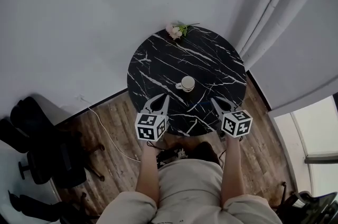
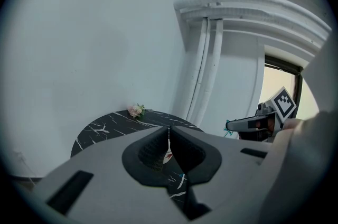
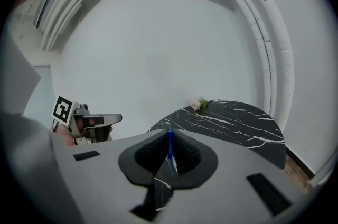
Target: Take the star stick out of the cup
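A white cup (image 1: pixel 185 83) stands near the middle of the round black marble table (image 1: pixel 158 62). My right gripper (image 1: pixel 214 102) hovers over the table's near right edge, to the right of the cup. In the right gripper view, this gripper (image 3: pixel 169 131) is shut on a thin blue star stick (image 3: pixel 170 148) that stands upright between its pads. The left gripper view shows the stick's teal star tip (image 2: pixel 227 126) poking out at the front of those jaws. My left gripper (image 1: pixel 163 98) is shut and empty (image 2: pixel 169 130), just left of the cup and nearer me.
A small bunch of pale flowers (image 1: pixel 177 30) lies at the table's far edge. A white wall and a curtain (image 1: pixel 274 11) stand behind the table. Black office chairs (image 1: pixel 37 154) sit on the wooden floor at the left.
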`<state>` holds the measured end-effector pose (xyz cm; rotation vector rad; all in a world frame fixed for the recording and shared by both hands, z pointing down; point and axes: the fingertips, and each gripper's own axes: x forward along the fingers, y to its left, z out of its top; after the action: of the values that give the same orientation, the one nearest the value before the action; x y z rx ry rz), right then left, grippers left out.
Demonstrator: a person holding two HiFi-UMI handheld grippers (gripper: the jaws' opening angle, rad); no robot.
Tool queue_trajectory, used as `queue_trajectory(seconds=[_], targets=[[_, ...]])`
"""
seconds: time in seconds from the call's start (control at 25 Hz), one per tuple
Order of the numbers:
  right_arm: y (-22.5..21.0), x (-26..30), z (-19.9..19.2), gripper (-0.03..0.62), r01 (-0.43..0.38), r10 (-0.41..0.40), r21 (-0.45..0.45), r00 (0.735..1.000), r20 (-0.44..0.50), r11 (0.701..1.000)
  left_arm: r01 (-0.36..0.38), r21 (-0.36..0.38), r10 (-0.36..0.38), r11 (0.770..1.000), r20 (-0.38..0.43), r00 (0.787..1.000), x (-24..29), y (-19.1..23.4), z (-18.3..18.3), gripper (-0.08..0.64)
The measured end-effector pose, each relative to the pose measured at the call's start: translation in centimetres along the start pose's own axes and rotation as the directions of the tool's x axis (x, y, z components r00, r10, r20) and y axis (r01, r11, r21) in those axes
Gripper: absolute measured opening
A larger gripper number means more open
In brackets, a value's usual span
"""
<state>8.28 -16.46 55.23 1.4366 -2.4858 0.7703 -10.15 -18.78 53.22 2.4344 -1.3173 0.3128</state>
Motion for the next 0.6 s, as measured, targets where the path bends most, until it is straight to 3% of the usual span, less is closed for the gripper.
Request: queue_trajectory(seconds=[0.6], targets=[[1.2, 0.9, -0.2, 0.044, -0.011, 0.008, -0.066, 0.999, -0.038, 0.998, 0.006, 0.007, -0.007, 1.0, 0.004, 1.0, -0.5, 0.6, 0.1, 0.025]])
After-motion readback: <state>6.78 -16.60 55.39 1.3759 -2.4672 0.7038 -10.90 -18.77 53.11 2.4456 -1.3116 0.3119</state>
